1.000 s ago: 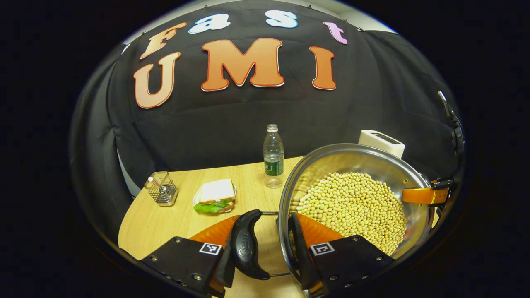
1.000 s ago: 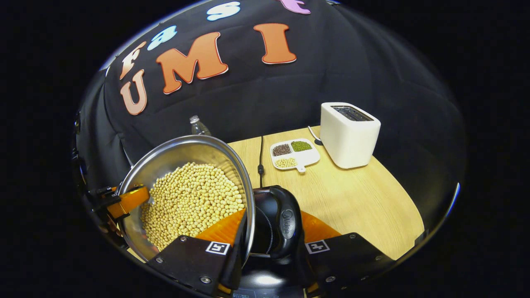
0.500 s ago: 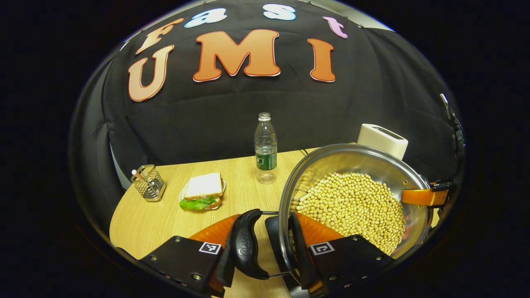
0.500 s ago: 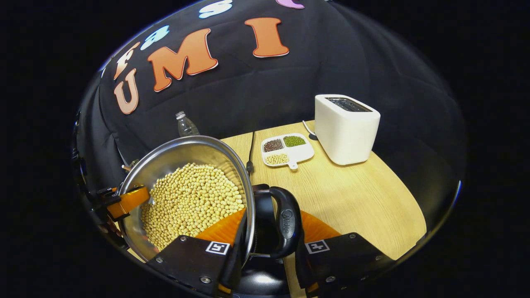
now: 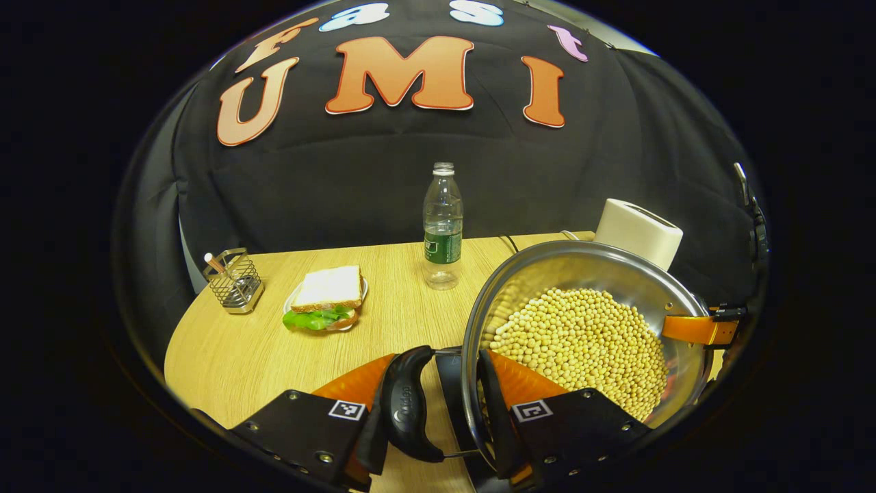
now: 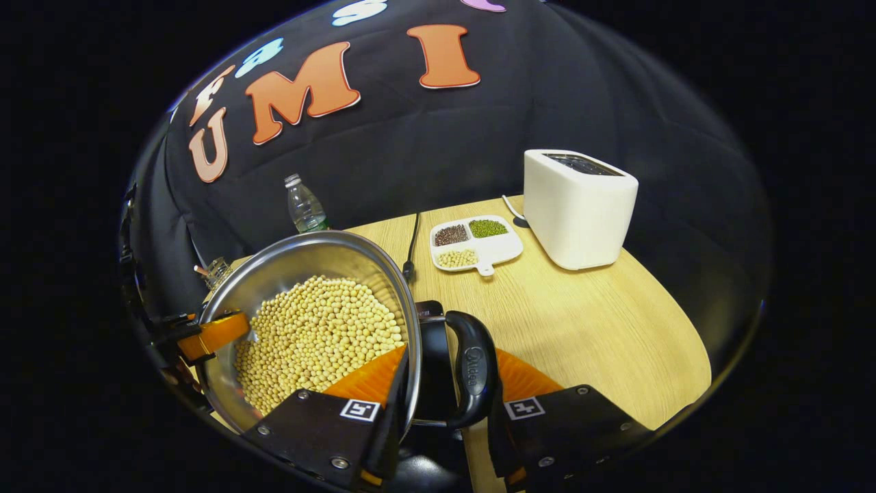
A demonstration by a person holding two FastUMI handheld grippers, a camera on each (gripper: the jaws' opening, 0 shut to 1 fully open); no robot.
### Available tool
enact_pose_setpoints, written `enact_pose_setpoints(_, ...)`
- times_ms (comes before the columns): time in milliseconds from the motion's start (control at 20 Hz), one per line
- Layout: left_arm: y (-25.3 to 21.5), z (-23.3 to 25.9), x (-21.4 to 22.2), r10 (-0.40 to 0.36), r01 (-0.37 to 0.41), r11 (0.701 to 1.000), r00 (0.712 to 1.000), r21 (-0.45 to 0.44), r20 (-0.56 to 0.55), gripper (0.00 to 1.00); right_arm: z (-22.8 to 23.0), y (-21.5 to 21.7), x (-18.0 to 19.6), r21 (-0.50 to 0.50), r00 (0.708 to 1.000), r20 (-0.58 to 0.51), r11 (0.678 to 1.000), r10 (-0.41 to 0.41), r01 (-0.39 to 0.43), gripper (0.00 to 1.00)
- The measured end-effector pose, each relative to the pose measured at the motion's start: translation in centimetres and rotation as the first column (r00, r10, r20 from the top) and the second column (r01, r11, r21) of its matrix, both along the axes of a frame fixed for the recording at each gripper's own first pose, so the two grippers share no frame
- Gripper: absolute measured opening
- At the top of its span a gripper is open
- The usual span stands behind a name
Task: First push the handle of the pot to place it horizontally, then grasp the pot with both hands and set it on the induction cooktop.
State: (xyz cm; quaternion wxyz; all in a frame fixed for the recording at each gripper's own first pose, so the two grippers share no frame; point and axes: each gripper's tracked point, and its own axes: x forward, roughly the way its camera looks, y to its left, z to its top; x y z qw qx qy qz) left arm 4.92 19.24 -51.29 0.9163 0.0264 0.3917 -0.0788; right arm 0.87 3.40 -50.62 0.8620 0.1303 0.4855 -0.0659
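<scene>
The left tongs [image 5: 438, 404] pinch one black curved side handle [image 5: 405, 404] against the rim of the shiny steel pot of pale yellow beans [image 5: 582, 335]; the right tongs [image 6: 445, 404] clamp the opposite handle [image 6: 472, 376] likewise. Gripping both sides keeps the load level. The pot sits between them, seemingly above a dark surface, likely the cooktop, beside the wooden table [image 6: 582, 322].

Pretty simple setup here: a light wood-grain table [image 5: 274, 349] with a rounded edge, pushed up against a black cloth wall [image 5: 328, 185] that wraps around behind it. Using the white toaster [image 6: 578, 205] as the anchor, the cloth hangs right behind it and drapes in soft folds off to either side. Past the cloth's top edge there's a sliver of pale wall [image 5: 582, 17]. Lighting's even, no harsh shadows on the tabletop.
</scene>
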Motion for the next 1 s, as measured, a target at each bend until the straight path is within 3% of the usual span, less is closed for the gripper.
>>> enact_pose_setpoints(650, -0.5, -0.8, 0.3, 0.033, -0.035, 0.999, 0.998, -0.041, -0.06, 0.62, -0.7, 0.5, 0.4, 0.027, 0.999, -0.031, 0.999, -0.025, 0.026, 0.5)
enact_pose_setpoints(800, -0.5, -0.6, 0.0, 0.041, -0.043, 0.999, 0.997, -0.031, -0.061, 0.67, -0.6, 0.5, 0.5, 0.047, 1.0, -0.014, 0.999, -0.007, 0.007, 0.61)
enact_pose_setpoints(850, -0.3, -0.5, -0.2, 0.036, -0.037, 0.999, 0.998, -0.016, -0.058, 0.67, -0.3, 0.2, 0.6, 0.025, 1.0, -0.004, 1.0, 0.002, -0.002, 0.62)
enact_pose_setpoints(1000, 0.5, 0.3, -0.2, 0.039, -0.038, 0.999, 0.999, 0.024, -0.031, 0.8, 1.9, -1.1, 1.4, -0.049, 0.998, 0.061, 0.999, 0.014, -0.011, 0.69)
